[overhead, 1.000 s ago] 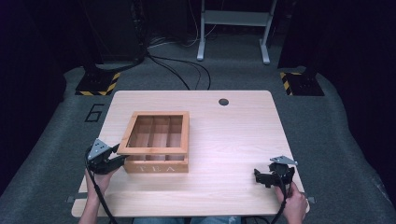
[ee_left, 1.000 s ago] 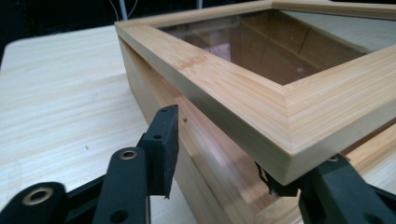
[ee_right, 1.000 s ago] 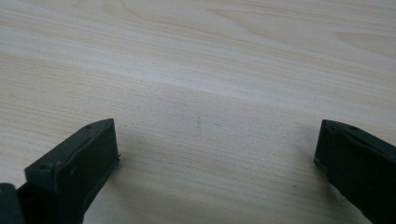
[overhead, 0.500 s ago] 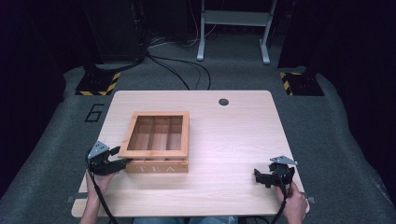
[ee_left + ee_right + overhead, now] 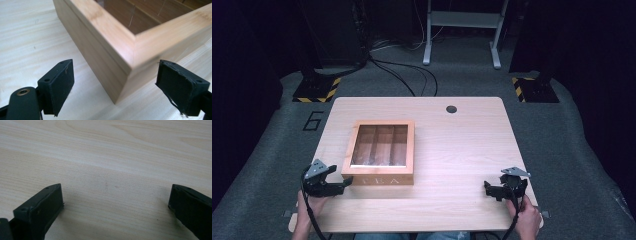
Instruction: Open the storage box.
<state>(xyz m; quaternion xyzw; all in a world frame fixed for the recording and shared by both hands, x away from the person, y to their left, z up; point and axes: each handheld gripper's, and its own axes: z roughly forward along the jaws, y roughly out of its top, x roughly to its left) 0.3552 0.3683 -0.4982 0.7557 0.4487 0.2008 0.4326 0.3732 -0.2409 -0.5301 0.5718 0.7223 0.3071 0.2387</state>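
Observation:
A wooden tea box [image 5: 382, 151] with a glass lid and "TEA" on its front stands on the left half of the table [image 5: 462, 145]. My left gripper [image 5: 341, 186] sits low at the box's front left corner, and its jaws have just been opening. In the left gripper view the box's corner [image 5: 125, 67] lies between the two black pads [image 5: 58, 83], which stand apart from the wood. My right gripper [image 5: 490, 189] rests over bare table near the front right edge, jaws wide, nothing between them [image 5: 115, 205].
A round cable hole [image 5: 451, 108] is near the table's far edge. Beyond the table lie cables [image 5: 402, 70], a white stand's feet [image 5: 462, 30] and hazard-striped bases [image 5: 314, 92] on the grey floor.
The left gripper has shifted toward the box's front left corner and sunk a little, and its jaws have spread. The right gripper has stayed put.

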